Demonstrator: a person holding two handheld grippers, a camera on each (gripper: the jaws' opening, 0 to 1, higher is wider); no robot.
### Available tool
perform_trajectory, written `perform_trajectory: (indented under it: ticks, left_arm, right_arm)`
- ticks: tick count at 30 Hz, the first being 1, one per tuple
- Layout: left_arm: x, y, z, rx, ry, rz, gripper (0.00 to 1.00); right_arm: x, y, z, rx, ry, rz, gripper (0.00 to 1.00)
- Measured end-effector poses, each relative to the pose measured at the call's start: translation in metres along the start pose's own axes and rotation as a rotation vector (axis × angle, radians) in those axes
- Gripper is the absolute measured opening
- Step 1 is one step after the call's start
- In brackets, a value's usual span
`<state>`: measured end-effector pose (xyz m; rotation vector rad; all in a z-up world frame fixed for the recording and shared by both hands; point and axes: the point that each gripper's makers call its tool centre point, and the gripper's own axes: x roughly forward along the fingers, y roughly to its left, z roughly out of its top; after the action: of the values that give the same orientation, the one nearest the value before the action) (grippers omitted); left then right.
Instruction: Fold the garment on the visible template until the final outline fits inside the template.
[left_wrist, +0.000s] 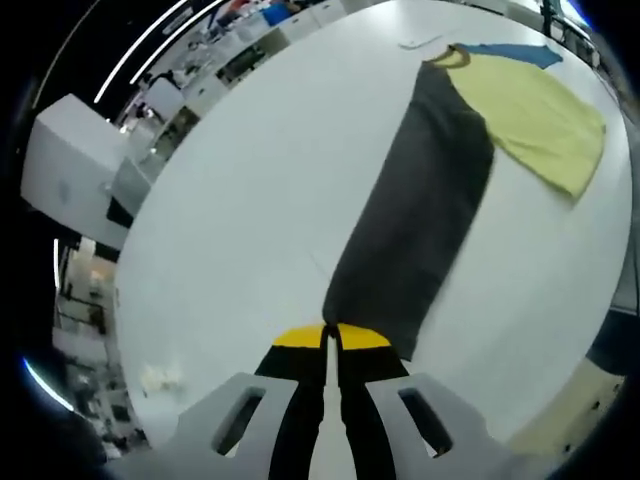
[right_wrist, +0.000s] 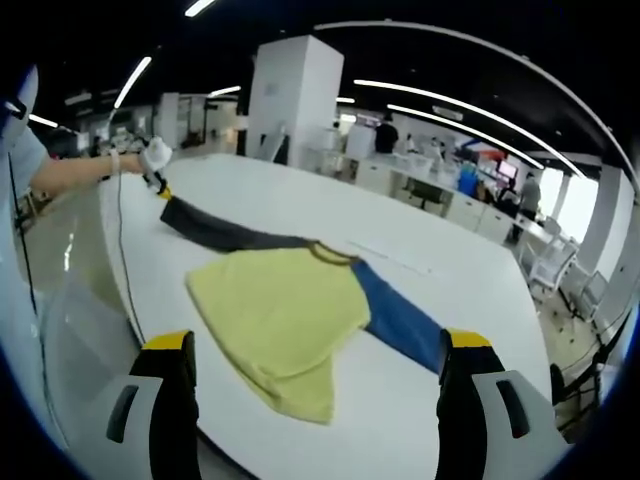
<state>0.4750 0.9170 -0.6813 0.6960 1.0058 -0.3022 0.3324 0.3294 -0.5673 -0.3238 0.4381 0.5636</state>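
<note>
A long-sleeved garment lies spread on the white table (right_wrist: 440, 250): yellow body (right_wrist: 280, 315), blue sleeve (right_wrist: 400, 322), dark grey sleeve (right_wrist: 225, 235). In the left gripper view the dark grey sleeve (left_wrist: 415, 215) runs from my jaws up to the yellow body (left_wrist: 535, 115), with the blue sleeve (left_wrist: 515, 52) beyond it. My left gripper (left_wrist: 329, 338) is shut on the end of that dark sleeve. It appears far left in the right gripper view as the left gripper (right_wrist: 160, 187), held by a gloved hand. My right gripper (right_wrist: 318, 345) is open wide above the yellow body's near edge, holding nothing.
A thin pale strip (right_wrist: 390, 258) lies on the table past the collar. A person's arm (right_wrist: 80, 172) reaches in from the left. The table's near edge (right_wrist: 150, 345) is close to my right jaws. A white pillar (right_wrist: 295, 95) and desks stand beyond.
</note>
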Motion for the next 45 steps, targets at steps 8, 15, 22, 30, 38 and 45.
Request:
perform_trajectory:
  ticks: [8,15,22,30,38,45]
  left_arm:
    - [0.016,0.002,-0.008,0.009,0.039,-0.019,0.0]
    - [0.032,-0.001,-0.019,-0.021,0.067,-0.031,0.0]
    - [0.046,0.0,-0.032,-0.041,0.085,-0.03,0.0]
    - [0.055,-0.002,-0.034,-0.067,0.08,-0.031,0.0]
    - [0.063,0.001,-0.036,-0.086,0.077,-0.03,0.0]
    - [0.071,-0.002,-0.04,-0.09,0.089,-0.03,0.0]
  right_arm:
    - [0.001,-0.003,0.0,-0.013,0.013,-0.009,1.0]
    - [0.003,-0.006,0.0,-0.01,0.019,-0.011,1.0]
    - [0.005,-0.009,0.0,-0.012,0.023,-0.026,1.0]
    - [0.01,-0.009,0.006,-0.014,0.018,-0.02,1.0]
    - [0.013,-0.011,0.006,-0.019,0.027,-0.017,1.0]
    - [0.013,-0.013,0.005,-0.017,0.033,-0.021,1.0]
